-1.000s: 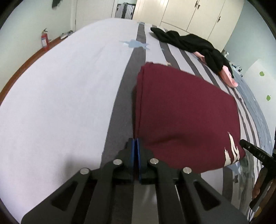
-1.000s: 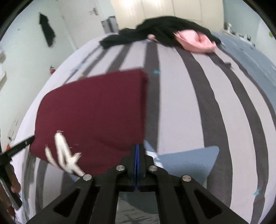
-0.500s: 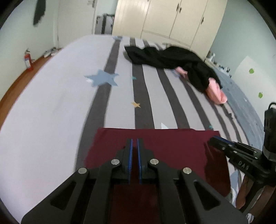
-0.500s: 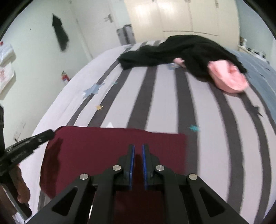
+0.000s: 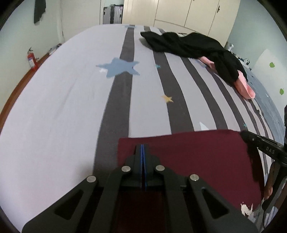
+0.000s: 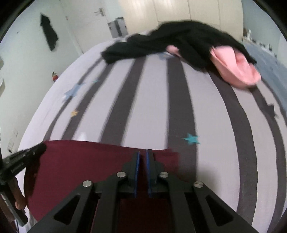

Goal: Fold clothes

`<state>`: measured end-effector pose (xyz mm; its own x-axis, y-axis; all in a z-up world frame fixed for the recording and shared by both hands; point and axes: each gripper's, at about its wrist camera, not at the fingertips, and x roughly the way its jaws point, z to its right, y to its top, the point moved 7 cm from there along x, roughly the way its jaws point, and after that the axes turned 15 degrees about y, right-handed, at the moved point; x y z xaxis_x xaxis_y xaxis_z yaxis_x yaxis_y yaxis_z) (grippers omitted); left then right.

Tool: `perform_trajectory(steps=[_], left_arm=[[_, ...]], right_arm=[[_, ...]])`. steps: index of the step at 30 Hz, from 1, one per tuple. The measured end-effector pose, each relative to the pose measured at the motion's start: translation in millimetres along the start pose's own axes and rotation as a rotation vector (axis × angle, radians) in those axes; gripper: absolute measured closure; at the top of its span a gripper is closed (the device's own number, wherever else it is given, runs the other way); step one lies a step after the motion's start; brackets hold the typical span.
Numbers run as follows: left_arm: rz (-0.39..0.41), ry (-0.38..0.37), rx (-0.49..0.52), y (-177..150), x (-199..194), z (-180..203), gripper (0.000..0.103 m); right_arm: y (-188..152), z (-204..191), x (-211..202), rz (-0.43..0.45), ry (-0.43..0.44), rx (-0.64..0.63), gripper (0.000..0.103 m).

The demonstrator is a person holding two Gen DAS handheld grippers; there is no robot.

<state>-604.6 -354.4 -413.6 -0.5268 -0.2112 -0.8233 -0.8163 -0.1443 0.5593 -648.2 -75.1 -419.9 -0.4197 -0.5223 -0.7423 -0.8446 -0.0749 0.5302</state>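
A dark red garment (image 5: 197, 157) lies flat and folded on the striped bed (image 5: 53, 107), with a bit of white print (image 5: 246, 209) showing at its near right corner. My left gripper (image 5: 142, 146) hovers over the garment's far left edge, shut, with nothing visible between the pads. My right gripper (image 6: 142, 152) is over the far right edge of the garment (image 6: 89, 161). Its jaws are closing, a narrow gap still shows between the blue pads, and no cloth is pinched there. Each gripper appears at the edge of the other's view: the right gripper (image 5: 260, 143) and the left gripper (image 6: 26, 156).
A black garment (image 5: 188, 44) and a pink one (image 5: 245, 87) lie in a heap at the bed's far right. Cream wardrobe doors (image 5: 179, 12) stand behind the bed. A red fire extinguisher (image 5: 30, 59) stands on the floor at left.
The dark red garment, held up by both grippers a second ago, now lies flat on the bed. Both grippers moved over its far edge, and the right pads parted.
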Motion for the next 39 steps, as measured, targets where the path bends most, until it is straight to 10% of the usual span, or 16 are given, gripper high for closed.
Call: perform_trajectory(steps=[14, 26, 39], left_arm=[[-0.052, 0.096, -0.080, 2.4, 14.0, -56.0, 0.099], [0.052, -0.148, -0.007, -47.3, -93.6, -2.9, 0.099], [0.019, -0.106, -0.022, -28.0, -66.5, -7.8, 0.099]], right_arm=[[9.8, 38.3, -26.1, 0.017, -0.102, 0.003, 0.100], [-32.3, -58.9, -68.5, 0.035, 0.104, -0.075, 0.100], [-57.0, -118.1, -38.6, 0.005, 0.168, -0.092, 0.098]])
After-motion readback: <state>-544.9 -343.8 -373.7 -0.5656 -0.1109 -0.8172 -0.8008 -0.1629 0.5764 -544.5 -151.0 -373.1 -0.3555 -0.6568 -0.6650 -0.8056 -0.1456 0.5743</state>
